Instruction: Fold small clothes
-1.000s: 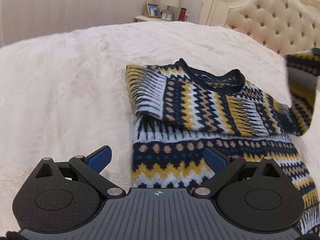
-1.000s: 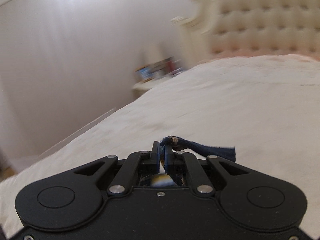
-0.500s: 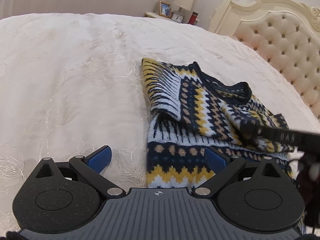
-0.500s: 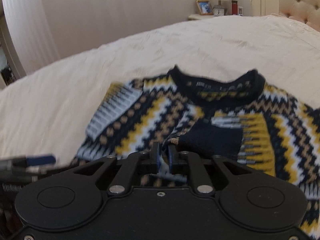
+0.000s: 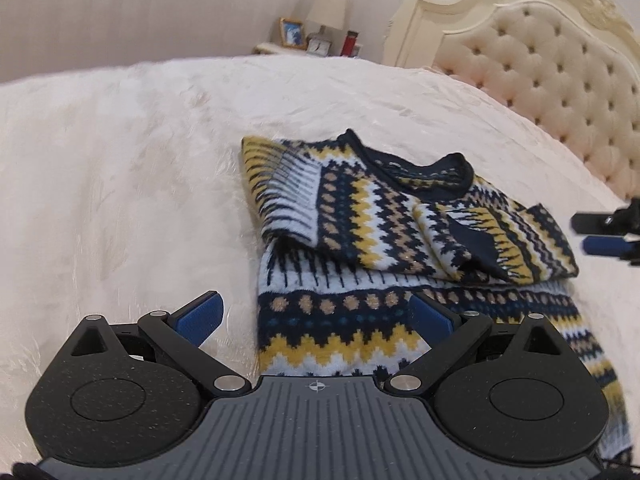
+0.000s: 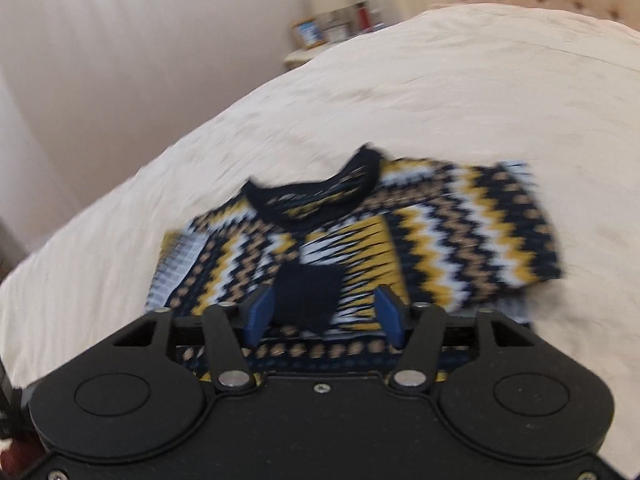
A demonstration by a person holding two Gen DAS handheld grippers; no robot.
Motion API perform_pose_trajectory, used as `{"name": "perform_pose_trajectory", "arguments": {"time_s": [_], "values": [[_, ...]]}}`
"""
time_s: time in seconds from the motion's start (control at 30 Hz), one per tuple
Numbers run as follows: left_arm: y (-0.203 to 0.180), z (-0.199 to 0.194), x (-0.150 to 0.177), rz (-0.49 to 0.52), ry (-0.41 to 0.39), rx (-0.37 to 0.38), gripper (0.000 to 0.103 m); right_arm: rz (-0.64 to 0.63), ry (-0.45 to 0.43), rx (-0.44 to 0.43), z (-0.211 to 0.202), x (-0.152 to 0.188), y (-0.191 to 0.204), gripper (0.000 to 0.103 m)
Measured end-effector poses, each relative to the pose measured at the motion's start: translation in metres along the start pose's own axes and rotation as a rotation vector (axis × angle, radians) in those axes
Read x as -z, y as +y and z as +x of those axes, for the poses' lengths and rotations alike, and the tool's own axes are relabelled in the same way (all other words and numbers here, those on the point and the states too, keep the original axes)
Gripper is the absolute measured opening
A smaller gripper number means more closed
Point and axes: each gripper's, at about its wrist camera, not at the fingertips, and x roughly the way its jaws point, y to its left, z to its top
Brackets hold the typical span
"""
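A small knitted sweater [image 5: 400,240] in navy, yellow, white and tan zigzags lies on the cream bed, both sleeves folded across its chest, the navy cuff [image 5: 474,240] on top. My left gripper [image 5: 316,316] is open and empty, just above the sweater's lower left hem. The sweater also shows in the right wrist view [image 6: 360,240], blurred. My right gripper [image 6: 324,312] is open and empty, just over the navy cuff [image 6: 310,292]. Its blue fingertips [image 5: 604,246] show at the right edge of the left wrist view.
The cream bedspread [image 5: 120,160] spreads wide to the left of the sweater. A tufted headboard [image 5: 560,92] stands at the back right. A bedside table [image 5: 280,46] with a photo frame, a clock and a lamp stands beyond the bed.
My right gripper carried the right sleeve over the sweater's chest, opened and let it go. The sleeve now lies folded across the front. My left gripper stayed open near the hem.
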Motion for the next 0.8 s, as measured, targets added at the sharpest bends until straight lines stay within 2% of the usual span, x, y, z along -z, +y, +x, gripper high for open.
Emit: {"name": "perform_pose_trajectory", "arguments": {"time_s": [0.13, 0.27, 0.37, 0.47, 0.5, 0.63, 0.8], "values": [[-0.015, -0.006, 0.0, 0.086, -0.038, -0.012, 0.1, 0.035, -0.016, 0.08, -0.002, 0.002, -0.024, 0.07], [-0.034, -0.009, 0.003, 0.172, -0.052, -0.019, 0.1, 0.12, -0.015, 0.136, -0.002, -0.007, -0.043, 0.082], [-0.05, -0.004, 0.004, 0.221, -0.034, -0.024, 0.1, 0.175, -0.029, 0.125, -0.003, -0.011, -0.053, 0.09], [-0.067, 0.002, 0.004, 0.256, -0.025, -0.02, 0.096, 0.194, -0.022, 0.126, 0.0, -0.012, -0.061, 0.09], [-0.073, 0.003, 0.002, 0.273, -0.028, -0.017, 0.089, 0.201, -0.021, 0.124, 0.0, -0.012, -0.063, 0.09], [-0.094, 0.016, -0.005, 0.307, -0.029, -0.041, 0.085, 0.224, -0.024, 0.094, -0.001, -0.013, -0.067, 0.09], [-0.116, 0.043, -0.016, 0.34, 0.009, -0.07, 0.08, 0.246, -0.042, 0.055, -0.007, -0.016, -0.069, 0.09]]}}
